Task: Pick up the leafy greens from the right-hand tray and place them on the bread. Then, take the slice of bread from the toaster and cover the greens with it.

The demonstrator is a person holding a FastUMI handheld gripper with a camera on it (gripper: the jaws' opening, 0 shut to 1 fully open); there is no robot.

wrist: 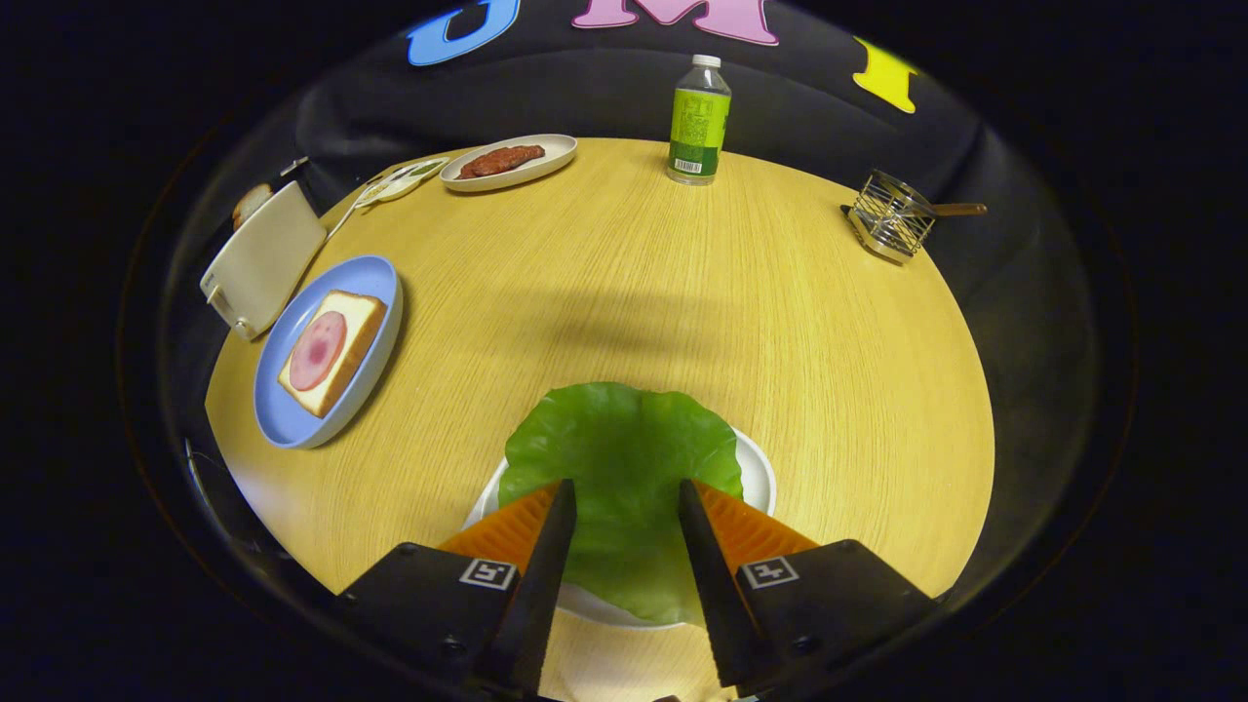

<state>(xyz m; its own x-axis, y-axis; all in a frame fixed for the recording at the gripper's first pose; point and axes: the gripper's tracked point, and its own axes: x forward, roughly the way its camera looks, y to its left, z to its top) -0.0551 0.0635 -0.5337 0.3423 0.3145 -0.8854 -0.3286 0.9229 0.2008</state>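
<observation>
Plainly the risk is a thin grab: the leafy greens (624, 458) lie flat and limp on the white tray (762, 480), so the claw (627, 499) could close on just an edge and let the leaf slip or tear on the way to the bread (333, 351) on the blue plate (292, 419), well off to the left across the tabletop (682, 292). Its fingers stand apart, poised over the leaf and angled down at it, holding nothing; the toaster (261, 258) with its slice sits just beyond the plate.

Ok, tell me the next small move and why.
Probably lower and close the fingers on the lettuce leaf: the gripper is open, the leaf lies between the fingers on its white tray, not yet gripped, and the bread awaits it.
</observation>
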